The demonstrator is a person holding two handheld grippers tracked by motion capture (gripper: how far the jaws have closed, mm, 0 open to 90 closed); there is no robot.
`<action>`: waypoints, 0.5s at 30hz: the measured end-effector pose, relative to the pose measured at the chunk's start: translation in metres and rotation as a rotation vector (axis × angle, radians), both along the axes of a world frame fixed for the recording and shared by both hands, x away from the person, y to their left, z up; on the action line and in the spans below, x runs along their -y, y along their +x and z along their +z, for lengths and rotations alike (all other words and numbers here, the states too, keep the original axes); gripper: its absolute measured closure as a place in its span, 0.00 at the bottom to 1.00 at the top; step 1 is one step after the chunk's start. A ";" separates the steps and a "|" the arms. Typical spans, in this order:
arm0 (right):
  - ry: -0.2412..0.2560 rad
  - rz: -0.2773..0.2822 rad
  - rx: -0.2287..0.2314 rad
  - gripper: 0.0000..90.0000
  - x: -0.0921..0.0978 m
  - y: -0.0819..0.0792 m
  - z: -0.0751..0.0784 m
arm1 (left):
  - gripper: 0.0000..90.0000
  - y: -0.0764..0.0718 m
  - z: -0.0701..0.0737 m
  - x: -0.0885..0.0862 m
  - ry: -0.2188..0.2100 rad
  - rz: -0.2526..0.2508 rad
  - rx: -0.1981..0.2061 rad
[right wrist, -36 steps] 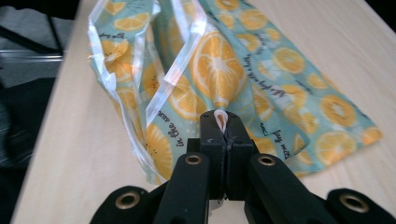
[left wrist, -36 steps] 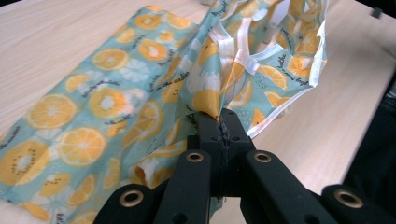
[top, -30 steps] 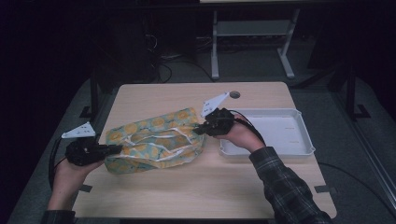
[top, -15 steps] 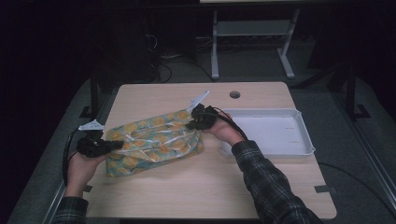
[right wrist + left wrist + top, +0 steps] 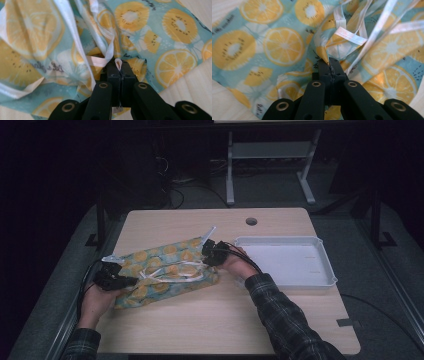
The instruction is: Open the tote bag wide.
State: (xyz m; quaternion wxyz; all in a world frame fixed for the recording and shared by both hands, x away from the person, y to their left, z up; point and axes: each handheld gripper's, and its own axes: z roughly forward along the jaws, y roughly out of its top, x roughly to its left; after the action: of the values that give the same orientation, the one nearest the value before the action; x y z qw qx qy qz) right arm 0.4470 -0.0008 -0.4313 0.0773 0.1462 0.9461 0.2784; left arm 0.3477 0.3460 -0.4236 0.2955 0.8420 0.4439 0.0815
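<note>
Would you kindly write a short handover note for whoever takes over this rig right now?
Left tool: shut on a fold of the fruit-print cloth at its left end.
Right tool: shut on the cloth's white ribbon edge at its right end.
The cloth lies bunched on the wooden table, its white ribbons loose on top; the white tray sits beside it to the right.
Done: both ends gripped.
Left: probably spreading or folding the cloth; it is not flat yet.
</note>
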 end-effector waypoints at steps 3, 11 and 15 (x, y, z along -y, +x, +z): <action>-0.013 0.025 0.004 0.98 0.002 -0.007 0.001 | 1.00 -0.002 -0.001 0.003 -0.008 -0.019 -0.012; -0.028 0.067 -0.003 0.98 0.015 -0.027 0.002 | 1.00 -0.017 -0.002 0.011 -0.022 -0.093 -0.042; -0.061 0.104 0.010 0.98 0.021 -0.041 0.005 | 1.00 -0.024 -0.002 0.016 -0.025 -0.116 -0.049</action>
State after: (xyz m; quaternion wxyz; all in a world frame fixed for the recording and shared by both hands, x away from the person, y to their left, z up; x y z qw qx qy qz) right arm 0.4064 -0.0214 -0.4264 0.0717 0.0931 0.9601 0.2538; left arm 0.3237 0.3298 -0.4251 0.2991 0.8644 0.4023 0.0380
